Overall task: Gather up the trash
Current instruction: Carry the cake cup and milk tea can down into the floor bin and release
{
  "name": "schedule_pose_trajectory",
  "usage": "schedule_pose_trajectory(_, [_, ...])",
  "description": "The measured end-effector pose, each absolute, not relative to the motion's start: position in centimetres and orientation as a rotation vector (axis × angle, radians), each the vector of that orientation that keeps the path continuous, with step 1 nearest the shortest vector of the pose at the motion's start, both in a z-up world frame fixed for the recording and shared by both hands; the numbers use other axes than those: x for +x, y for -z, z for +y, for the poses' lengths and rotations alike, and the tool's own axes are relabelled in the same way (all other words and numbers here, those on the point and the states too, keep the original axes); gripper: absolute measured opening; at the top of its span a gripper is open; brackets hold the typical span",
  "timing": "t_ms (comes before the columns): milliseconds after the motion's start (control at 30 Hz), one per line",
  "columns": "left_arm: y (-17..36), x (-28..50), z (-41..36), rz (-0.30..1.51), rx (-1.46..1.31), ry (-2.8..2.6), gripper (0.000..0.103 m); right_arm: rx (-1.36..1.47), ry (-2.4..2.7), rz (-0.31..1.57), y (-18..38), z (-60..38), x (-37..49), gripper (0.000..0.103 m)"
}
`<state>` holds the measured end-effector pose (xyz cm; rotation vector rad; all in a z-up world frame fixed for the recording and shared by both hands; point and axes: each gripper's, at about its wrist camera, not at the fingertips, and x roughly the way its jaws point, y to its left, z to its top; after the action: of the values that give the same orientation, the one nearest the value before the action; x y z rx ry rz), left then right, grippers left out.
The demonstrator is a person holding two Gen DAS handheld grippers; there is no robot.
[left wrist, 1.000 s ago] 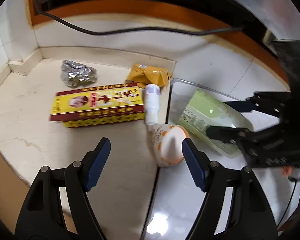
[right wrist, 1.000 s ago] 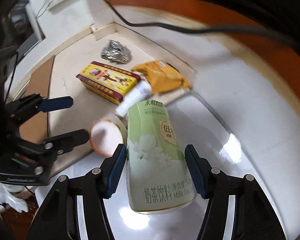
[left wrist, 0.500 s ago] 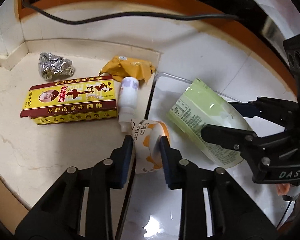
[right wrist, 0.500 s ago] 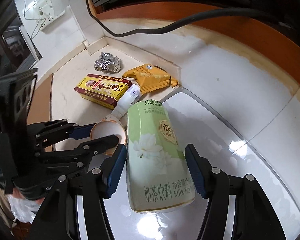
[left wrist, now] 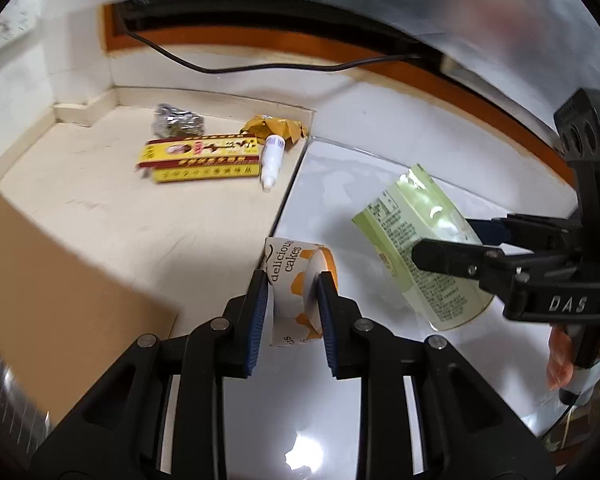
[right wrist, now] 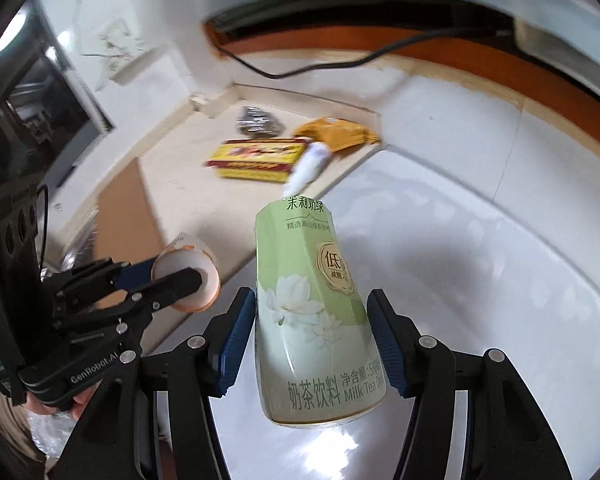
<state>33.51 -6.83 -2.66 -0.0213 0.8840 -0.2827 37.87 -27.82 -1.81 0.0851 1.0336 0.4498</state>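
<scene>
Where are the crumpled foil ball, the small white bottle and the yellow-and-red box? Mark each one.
foil ball (left wrist: 177,125), left wrist view, on its crinkled middle.
small white bottle (left wrist: 271,160), left wrist view, on its body.
yellow-and-red box (right wrist: 256,156), right wrist view, on its printed top face.

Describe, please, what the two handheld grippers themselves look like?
Both are black plastic linkages with silver rivets and dark blue ribbed pads. The right gripper carries white "DAS" lettering. The left gripper reads "GenRobot.AI" along its body, beside a black block with three round holes. No sleeves are visible.
</scene>
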Motion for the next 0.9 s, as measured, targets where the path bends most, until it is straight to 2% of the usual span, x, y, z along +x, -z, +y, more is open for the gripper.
schedule_pose_trajectory(233, [1.0,20.1,-4.0,0.808,-0.034,0.238,0.022,0.153,-0.541,0.932,-1.1,-25.8,26.4,0.058])
schedule_pose_trajectory(467, [3.6,9.7,-1.7,0.786,-0.083,0.192,0.022,0.127,-0.591,0.84,-0.4,-22.8,14.8,0.058])
schedule_pose_trajectory(633, [7.4,5.2,-0.5,0.791,-0.09,0.142,0.022,0.096,-0.572,0.805,2.7,-20.9,7.9,0.058])
schedule_pose_trajectory(900, [16.2,2.4,0.6,0.931,-0.098,0.117,0.022,0.052,-0.564,0.922,11.5,-18.5,2.3,0.059])
